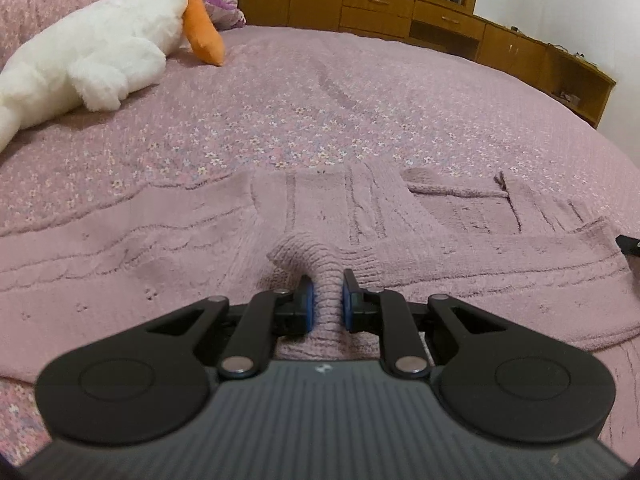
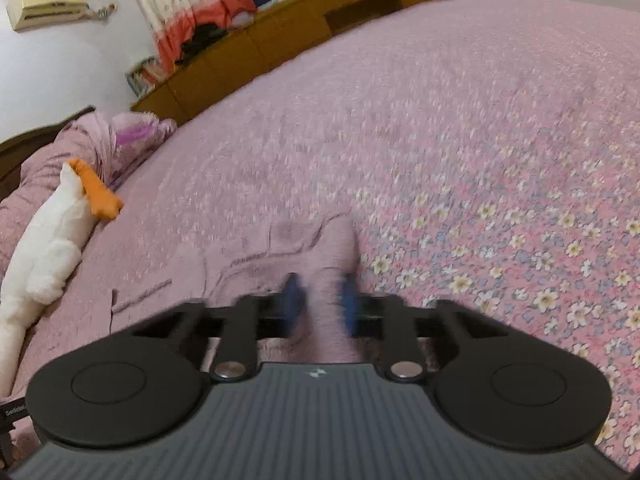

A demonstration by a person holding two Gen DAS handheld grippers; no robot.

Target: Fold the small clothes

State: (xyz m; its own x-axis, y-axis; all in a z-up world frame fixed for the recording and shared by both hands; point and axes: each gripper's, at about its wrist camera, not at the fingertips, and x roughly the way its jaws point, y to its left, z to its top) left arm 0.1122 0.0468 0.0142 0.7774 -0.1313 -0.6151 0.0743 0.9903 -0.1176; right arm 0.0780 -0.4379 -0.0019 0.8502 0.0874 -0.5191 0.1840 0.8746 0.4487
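A dusty-pink knitted sweater (image 1: 180, 256) lies spread flat on the flowered pink bedspread (image 1: 320, 92). It runs across the near part of the left wrist view. My left gripper (image 1: 328, 282) is shut on a raised ribbed fold of the sweater's near edge, which is pinched between the blue pads (image 1: 308, 300). The right wrist view is blurred. There, my right gripper (image 2: 322, 286) is shut on a strip of the same sweater (image 2: 280, 248) at its right end, and the knit runs up between the blue pads (image 2: 294, 292).
A white plush goose (image 1: 88, 60) with an orange beak lies at the far left of the bed, also visible as the plush goose (image 2: 48, 248) in the right wrist view. Wooden cabinets (image 1: 400, 12) line the far side of the bed. A bunched pink quilt (image 2: 60, 148) lies at the headboard.
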